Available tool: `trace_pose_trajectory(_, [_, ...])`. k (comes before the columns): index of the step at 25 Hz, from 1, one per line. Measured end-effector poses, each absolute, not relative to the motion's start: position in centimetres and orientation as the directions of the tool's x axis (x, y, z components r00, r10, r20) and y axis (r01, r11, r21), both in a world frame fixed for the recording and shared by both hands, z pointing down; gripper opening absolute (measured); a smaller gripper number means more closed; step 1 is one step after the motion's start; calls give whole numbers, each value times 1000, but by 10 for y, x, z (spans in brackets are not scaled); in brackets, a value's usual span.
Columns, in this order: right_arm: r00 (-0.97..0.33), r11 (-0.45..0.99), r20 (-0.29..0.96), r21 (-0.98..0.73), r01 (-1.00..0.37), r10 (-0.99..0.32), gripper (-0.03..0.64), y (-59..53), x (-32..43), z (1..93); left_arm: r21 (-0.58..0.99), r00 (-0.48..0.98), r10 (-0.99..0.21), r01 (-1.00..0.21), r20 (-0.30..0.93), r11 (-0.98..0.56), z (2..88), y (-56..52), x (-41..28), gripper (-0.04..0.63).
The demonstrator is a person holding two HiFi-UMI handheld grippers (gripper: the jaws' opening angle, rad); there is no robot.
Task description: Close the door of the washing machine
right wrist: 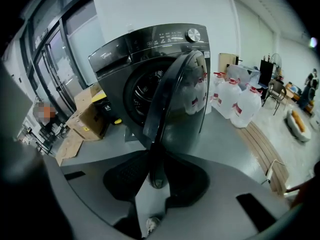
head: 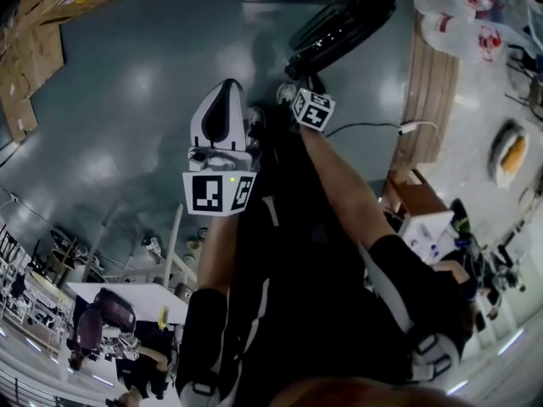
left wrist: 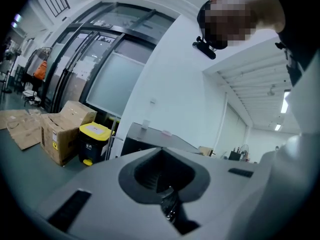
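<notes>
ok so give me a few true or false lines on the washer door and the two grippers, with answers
1. The door of the washing machine is open. True.
2. The door's edge stands between the right gripper's jaws. True.
3. The left gripper grips the door. False: its jaws are together on nothing, and its view shows no machine.
4. In the right gripper view the water jugs stand left of the machine. False: they stand to its right.
5. The bin beside the cardboard box has a red lid. False: the lid is yellow.
</notes>
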State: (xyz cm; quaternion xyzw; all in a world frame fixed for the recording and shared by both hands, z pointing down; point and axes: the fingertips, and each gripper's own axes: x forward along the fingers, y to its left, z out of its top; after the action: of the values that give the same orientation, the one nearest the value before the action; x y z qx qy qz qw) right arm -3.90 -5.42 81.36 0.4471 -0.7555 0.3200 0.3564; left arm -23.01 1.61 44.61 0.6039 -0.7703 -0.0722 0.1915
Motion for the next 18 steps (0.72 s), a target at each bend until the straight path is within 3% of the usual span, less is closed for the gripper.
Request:
trace_pose_trajectory(9, [-372, 389, 821, -202, -899, -433, 97, -58, -93, 812, 354, -236, -949, -886, 209, 298, 451, 8, -281, 5])
trace_pose_trajectory(18, [-299, 271, 818, -183, -945, -492, 97, -70, -135, 811, 341, -102, -974, -925, 200, 166, 457, -25, -343, 5])
